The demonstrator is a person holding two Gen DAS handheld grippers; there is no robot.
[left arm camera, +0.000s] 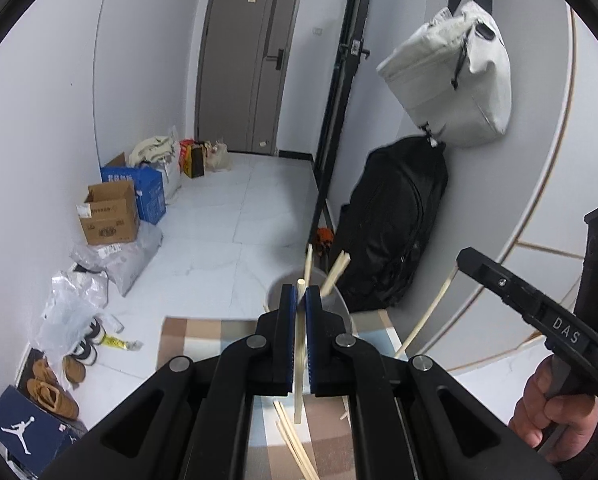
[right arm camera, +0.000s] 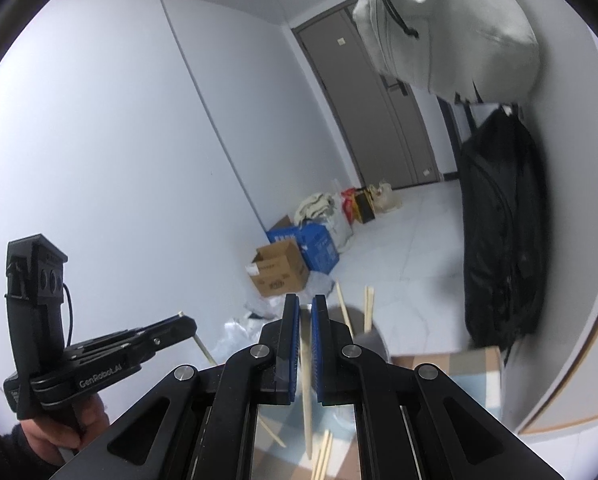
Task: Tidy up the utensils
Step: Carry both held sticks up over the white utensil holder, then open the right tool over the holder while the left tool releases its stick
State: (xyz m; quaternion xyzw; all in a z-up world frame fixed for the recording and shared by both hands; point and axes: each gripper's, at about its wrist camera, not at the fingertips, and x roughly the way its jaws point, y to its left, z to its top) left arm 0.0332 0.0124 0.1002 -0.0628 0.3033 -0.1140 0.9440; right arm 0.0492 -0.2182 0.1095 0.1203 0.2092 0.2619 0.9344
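In the left wrist view my left gripper point(left arm camera: 300, 292) is shut on a pale wooden chopstick point(left arm camera: 298, 380) that hangs almost upright between the blue pads. Just beyond it stands a grey holder cup point(left arm camera: 335, 304) with a few chopsticks point(left arm camera: 336, 270) sticking out. Loose chopsticks point(left arm camera: 295, 448) lie on the checked mat point(left arm camera: 203, 340) below. My right gripper point(right arm camera: 305, 300) is shut on another chopstick point(right arm camera: 307, 408), above the mat and near the cup point(right arm camera: 373, 342). Each gripper shows in the other's view: the right gripper point(left arm camera: 469, 258) with its stick point(left arm camera: 431, 312), and the left gripper point(right arm camera: 189, 323).
A black backpack point(left arm camera: 395, 232) leans on the wall behind the cup, with a white bag point(left arm camera: 451, 76) hanging above it. Cardboard boxes point(left arm camera: 109, 216), plastic bags and shoes point(left arm camera: 53, 396) line the left wall. A grey door point(left arm camera: 251, 60) closes the hallway.
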